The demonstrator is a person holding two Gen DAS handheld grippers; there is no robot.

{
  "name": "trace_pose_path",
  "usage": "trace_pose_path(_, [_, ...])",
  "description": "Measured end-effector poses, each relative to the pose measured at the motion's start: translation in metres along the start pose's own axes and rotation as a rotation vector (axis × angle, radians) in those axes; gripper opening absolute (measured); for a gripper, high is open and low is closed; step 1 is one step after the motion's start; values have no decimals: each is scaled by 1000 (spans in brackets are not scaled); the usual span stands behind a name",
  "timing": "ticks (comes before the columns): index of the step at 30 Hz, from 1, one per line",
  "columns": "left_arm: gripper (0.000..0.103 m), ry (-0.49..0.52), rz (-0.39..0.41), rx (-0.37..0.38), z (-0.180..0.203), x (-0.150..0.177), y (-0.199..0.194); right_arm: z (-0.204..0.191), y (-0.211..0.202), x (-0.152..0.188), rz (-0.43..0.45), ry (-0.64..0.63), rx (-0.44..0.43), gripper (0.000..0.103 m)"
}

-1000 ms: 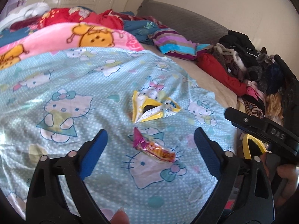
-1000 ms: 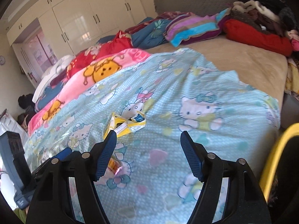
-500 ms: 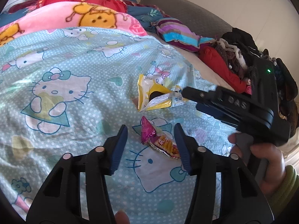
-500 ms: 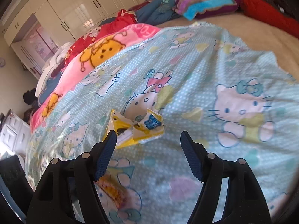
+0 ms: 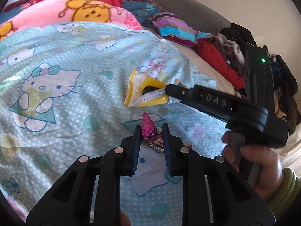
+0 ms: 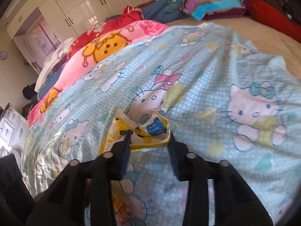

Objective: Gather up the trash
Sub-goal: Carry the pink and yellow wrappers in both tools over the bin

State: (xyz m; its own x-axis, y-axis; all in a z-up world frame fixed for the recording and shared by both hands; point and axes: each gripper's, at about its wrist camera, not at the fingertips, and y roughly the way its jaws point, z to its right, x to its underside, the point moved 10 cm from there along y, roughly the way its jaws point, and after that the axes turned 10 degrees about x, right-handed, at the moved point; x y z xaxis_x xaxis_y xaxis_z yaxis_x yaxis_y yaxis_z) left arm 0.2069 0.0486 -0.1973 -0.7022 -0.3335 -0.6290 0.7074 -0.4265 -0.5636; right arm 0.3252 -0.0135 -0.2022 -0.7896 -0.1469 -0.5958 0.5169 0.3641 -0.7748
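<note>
Your left claw (image 5: 150,135) pinches the pink candy wrapper (image 5: 148,130) at lower centre of the frame. Your right claw (image 6: 149,138) has narrowed around the yellow snack bag (image 6: 139,131), fingertips touching it, mid-frame on the blue cartoon-cat bedsheet (image 6: 207,71).

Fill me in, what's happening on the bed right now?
A person is picking up trash off a Hello Kitty sheet with a hand-held gripper in each hand. The left hand-held gripper has its fingers close on either side of a pink candy wrapper that lies on the sheet. The right hand-held gripper has its fingers around a crumpled yellow snack bag just beyond it. Whether either grip is fully tight is hard to tell; neither piece looks lifted.
</note>
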Motion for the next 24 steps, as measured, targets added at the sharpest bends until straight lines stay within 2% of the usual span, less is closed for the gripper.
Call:
trace_pose_path(11, [14, 113, 16, 41, 50, -6, -7, 53, -89, 10, 157, 66, 115, 34])
trace_pose_path(24, [14, 205, 51, 104, 113, -12, -20, 114, -166, 35, 221, 167, 196, 34])
